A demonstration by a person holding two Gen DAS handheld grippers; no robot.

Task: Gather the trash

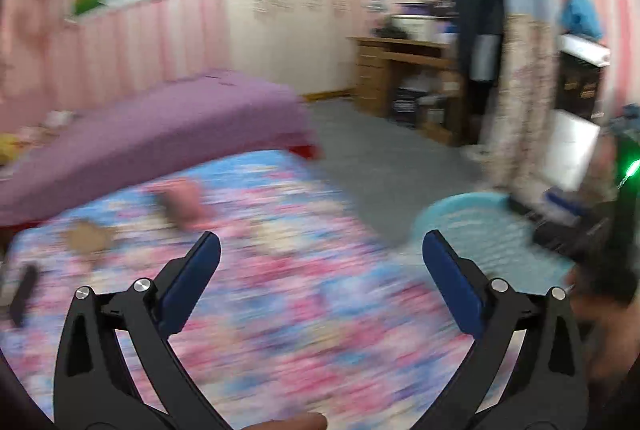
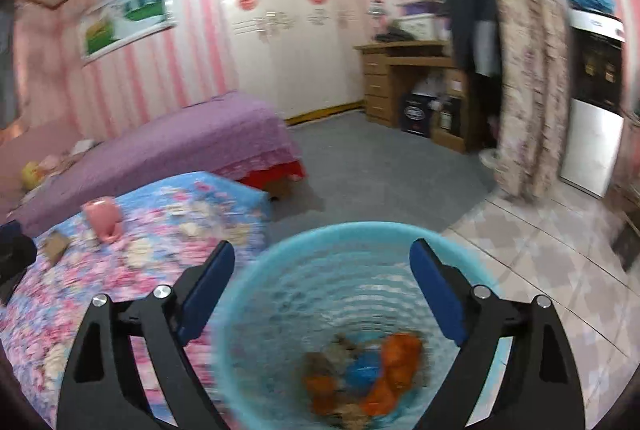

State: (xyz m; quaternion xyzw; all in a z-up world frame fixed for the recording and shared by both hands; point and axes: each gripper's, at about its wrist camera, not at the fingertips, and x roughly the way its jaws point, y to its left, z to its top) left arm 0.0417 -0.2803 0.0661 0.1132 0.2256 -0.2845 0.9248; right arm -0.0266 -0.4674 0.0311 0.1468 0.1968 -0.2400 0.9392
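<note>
My right gripper (image 2: pixel 323 245) stands open over a light-blue mesh basket (image 2: pixel 280 254), with nothing between its blue pads. Orange, blue and brown trash (image 2: pixel 384 358) lies at the basket's bottom. My left gripper (image 1: pixel 320 236) is open too and empty, above a floral bedcover (image 1: pixel 280 310). The left wrist view is blurred; the basket (image 1: pixel 480 222) shows to the right of its fingers. On the bedcover lie a pink cup-like thing (image 2: pixel 102 218), seen also in the left wrist view (image 1: pixel 184 202), a brown cardboard scrap (image 2: pixel 54 246) (image 1: pixel 86 236) and a dark object (image 1: pixel 24 290) at the left edge.
A bed with a purple cover (image 2: pixel 180 138) lies behind the floral one. A white wardrobe (image 2: pixel 288 30) stands on the far wall, with a wooden desk (image 2: pixel 400 70) and a hanging floral curtain (image 2: pixel 528 90) to its right. Grey carpet (image 2: pixel 380 166) meets tiled floor (image 2: pixel 540 250).
</note>
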